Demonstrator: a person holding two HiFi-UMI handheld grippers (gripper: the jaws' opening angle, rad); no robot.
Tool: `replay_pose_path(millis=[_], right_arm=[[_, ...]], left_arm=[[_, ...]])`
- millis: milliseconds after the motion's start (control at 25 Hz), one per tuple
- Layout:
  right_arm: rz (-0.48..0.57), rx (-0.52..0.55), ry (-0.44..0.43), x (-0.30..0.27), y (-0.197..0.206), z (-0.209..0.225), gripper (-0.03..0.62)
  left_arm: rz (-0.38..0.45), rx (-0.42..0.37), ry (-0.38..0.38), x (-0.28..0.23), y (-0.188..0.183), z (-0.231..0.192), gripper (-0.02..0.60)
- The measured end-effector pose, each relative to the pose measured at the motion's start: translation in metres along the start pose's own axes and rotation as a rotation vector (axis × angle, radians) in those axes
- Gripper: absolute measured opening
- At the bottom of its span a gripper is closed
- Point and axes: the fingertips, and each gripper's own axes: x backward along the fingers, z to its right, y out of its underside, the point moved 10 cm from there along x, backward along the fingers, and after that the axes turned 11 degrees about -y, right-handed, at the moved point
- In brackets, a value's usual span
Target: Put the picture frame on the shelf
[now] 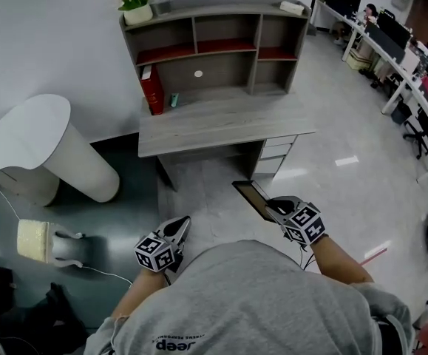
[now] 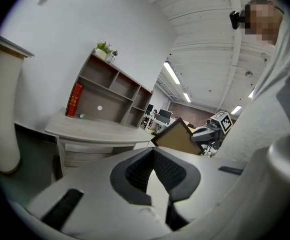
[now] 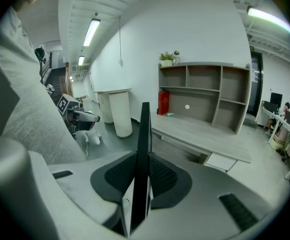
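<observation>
– Head view first: which step is in hand?
– The carry, I judge. The picture frame (image 1: 251, 197) is off the floor, pinched at one edge by the right gripper (image 1: 270, 207), at one o'clock from the person. The shelf (image 1: 214, 46) stands at twelve o'clock on the bench (image 1: 221, 120), well apart from it.
– And the jaws?
– The right gripper view shows them clamped on the frame, which stands edge-on between the pads. The left gripper (image 1: 183, 226) is empty, jaws pressed together.
– What does the next move call for?
– Closing in on the bench, raising the frame to a free compartment, and turning it to go in upright, clear of the dividers.
– What is in the compartments?
– A red book (image 1: 152, 89) stands at the nine o'clock end of the wide lower bay, with a small green item (image 1: 174, 100) just beside it. The upper bays look bare apart from their red floors. On top, a potted plant (image 1: 135, 4) sits at ten o'clock and a white box (image 1: 292, 7) at two o'clock.
</observation>
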Motion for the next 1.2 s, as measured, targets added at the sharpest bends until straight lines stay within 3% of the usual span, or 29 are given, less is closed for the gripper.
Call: replay_pose_path(millis=[360,680,960,1200], right_arm=[[-0.018,0.032,-0.024,-0.053,-0.048,0.017,0.089],[-0.004,0.049,-0.063,-0.078,-0.064,0.062,0.089],[0.022,0.065,-0.126,-0.097,-0.077,0.15,0.089],[0.008,0.151,-0.203,-0.108,-0.112,0.248,0.089]], left_arm=[[0.028,0.013,-0.054,0.007,-0.019,-0.059,0.011],[0.014,0.03,-0.107,-0.018,-0.027,-0.079,0.011],[0.029,0.004,-0.154,-0.086,-0.051,-0.082,0.011],[0.075,0.063,-0.239,-0.17,-0.078,-0.083,0.011]])
